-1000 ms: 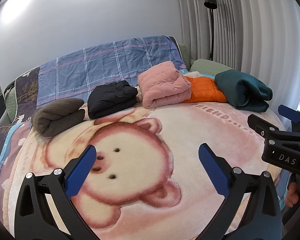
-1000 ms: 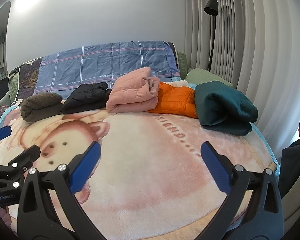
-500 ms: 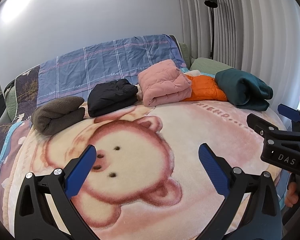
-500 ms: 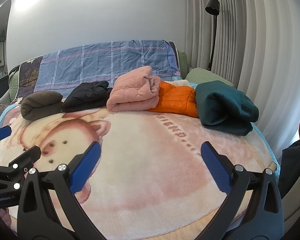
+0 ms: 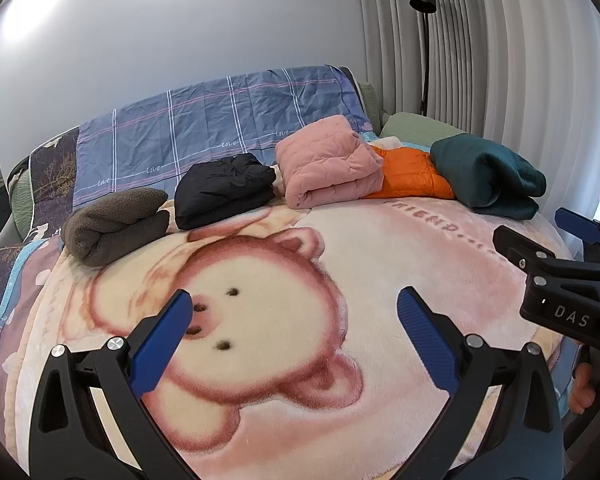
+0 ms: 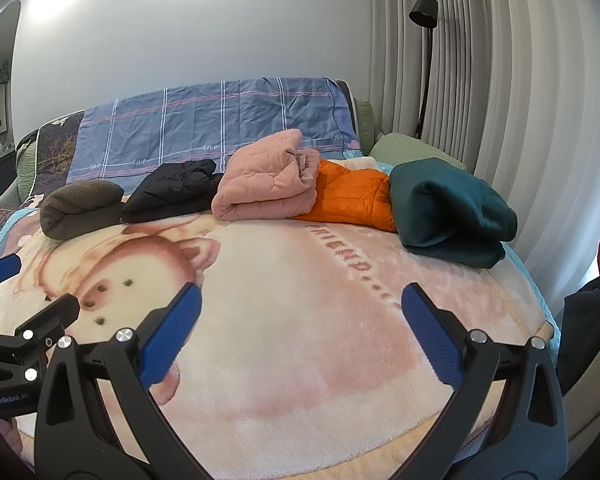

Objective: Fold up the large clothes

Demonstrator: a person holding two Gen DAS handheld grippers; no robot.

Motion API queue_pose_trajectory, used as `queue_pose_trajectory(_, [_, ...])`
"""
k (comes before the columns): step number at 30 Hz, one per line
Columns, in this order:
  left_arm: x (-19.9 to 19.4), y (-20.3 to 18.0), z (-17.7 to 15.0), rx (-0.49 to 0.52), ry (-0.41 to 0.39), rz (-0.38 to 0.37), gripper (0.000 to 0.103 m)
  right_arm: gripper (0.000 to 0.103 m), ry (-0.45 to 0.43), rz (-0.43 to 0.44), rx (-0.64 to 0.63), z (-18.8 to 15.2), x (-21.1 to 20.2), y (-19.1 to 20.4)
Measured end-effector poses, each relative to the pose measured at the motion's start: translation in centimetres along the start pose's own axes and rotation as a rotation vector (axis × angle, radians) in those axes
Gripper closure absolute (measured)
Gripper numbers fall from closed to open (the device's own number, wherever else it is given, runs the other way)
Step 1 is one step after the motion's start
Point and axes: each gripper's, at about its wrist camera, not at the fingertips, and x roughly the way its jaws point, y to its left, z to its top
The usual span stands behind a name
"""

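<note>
Now both the left gripper (image 5: 292,320) and the right gripper (image 6: 300,312) are wide apart, holding nothing, over the bear blanket (image 5: 340,248). Five folded clothes (image 5: 332,166) sit in a row along its far edge, well away from both.

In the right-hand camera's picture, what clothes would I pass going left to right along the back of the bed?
Brown fleece → black jacket → pink jacket → orange jacket → teal garment, all folded.
</note>
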Motion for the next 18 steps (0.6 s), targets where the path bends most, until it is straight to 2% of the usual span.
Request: queue_pose_trajectory(18, [-0.08, -0.2, -0.29, 0.004, 0.006, 0.0, 0.001, 0.002, 0.005, -0.001, 0.005, -0.41, 0.31, -0.44])
